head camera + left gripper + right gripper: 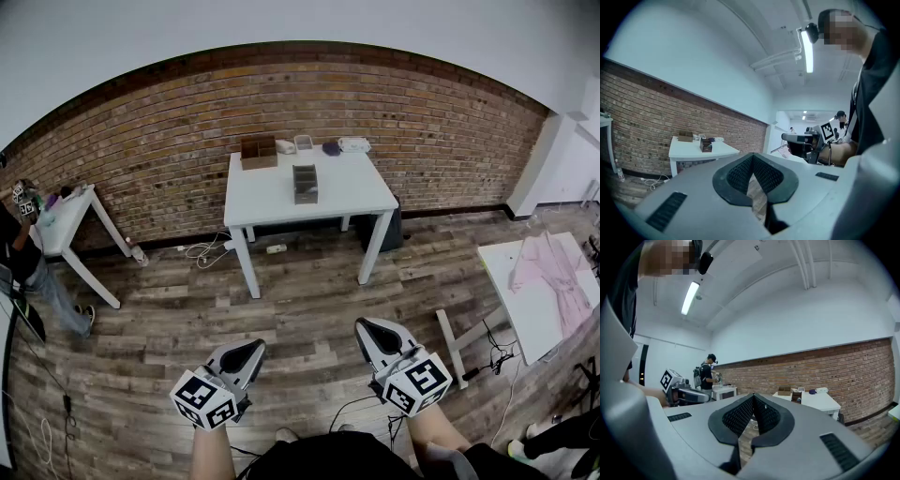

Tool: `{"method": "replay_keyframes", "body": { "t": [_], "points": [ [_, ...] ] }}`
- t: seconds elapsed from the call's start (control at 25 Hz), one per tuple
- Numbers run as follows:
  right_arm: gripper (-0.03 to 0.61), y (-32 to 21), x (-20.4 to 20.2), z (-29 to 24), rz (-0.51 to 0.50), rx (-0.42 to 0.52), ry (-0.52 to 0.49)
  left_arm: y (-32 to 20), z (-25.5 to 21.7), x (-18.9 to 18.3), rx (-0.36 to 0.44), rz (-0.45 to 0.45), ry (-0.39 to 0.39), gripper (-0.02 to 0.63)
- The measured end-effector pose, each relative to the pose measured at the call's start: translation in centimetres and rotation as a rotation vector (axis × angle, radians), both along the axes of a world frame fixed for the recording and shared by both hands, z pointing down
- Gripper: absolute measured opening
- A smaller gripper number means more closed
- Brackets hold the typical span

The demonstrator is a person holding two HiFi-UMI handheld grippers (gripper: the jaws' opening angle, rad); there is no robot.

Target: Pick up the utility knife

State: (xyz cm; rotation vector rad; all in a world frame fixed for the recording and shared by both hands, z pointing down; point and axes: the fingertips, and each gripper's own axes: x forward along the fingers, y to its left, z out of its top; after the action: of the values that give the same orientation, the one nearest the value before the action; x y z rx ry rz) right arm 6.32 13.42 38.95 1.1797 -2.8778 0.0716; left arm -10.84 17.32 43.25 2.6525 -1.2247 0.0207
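Note:
I cannot pick out the utility knife in any view. The white table (349, 199) stands against the brick wall, well ahead of both grippers, and carries a brown box (259, 151), a grey organizer (305, 183) and some small items. My left gripper (251, 347) and right gripper (368, 327) hang side by side over the wooden floor, both pointing toward the table. Each one is shut with nothing between its jaws. The left gripper view (752, 156) and the right gripper view (753, 396) show the pads meeting at the tips, with the table (693, 149) (820, 401) far behind them.
A small white side table (70, 220) stands at the left with a person (28, 262) beside it. A white board bearing a pink garment (548, 267) lies at the right. Cables (202, 250) trail on the floor under the table and near my feet.

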Motion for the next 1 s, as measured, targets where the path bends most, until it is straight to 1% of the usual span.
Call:
{"method": "replay_keyframes", "body": {
  "t": [0.2, 0.36, 0.48, 0.56, 0.64, 0.76, 0.88, 1.0],
  "points": [
    [-0.002, 0.2, -1.8, 0.6, 0.034, 0.010, -0.002, -0.5, 0.8, -2.0, -0.001, 0.027, -0.016, -0.005],
    [-0.002, 0.9, -2.2, 2.2, 0.072, -0.018, -0.001, -0.7, 1.7, -3.0, -0.009, 0.052, -0.020, -0.005],
    [-0.002, 0.9, -2.1, 2.9, 0.090, -0.037, 0.012, -1.1, 1.8, -3.6, -0.013, 0.057, -0.007, -0.005],
    [-0.002, 0.5, -1.9, 3.1, 0.102, -0.039, 0.014, -1.7, 1.9, -3.8, -0.021, 0.058, 0.019, -0.005],
    [-0.002, -0.3, -1.6, 3.3, 0.109, -0.039, 0.011, -2.6, 2.0, -3.8, -0.027, 0.061, 0.039, -0.005],
    [-0.002, -2.2, -1.1, 3.9, 0.111, -0.047, 0.007, -4.1, 2.2, -3.3, -0.026, 0.069, 0.018, -0.005],
    [-0.002, -5.0, -1.0, 4.0, 0.105, -0.057, -0.002, -6.5, 2.1, -3.2, -0.025, 0.057, 0.016, -0.005],
    [-0.002, -8.1, -0.9, 3.8, 0.091, -0.042, 0.000, -9.1, 1.9, -3.1, -0.015, 0.048, 0.002, -0.005]
  ]
}}
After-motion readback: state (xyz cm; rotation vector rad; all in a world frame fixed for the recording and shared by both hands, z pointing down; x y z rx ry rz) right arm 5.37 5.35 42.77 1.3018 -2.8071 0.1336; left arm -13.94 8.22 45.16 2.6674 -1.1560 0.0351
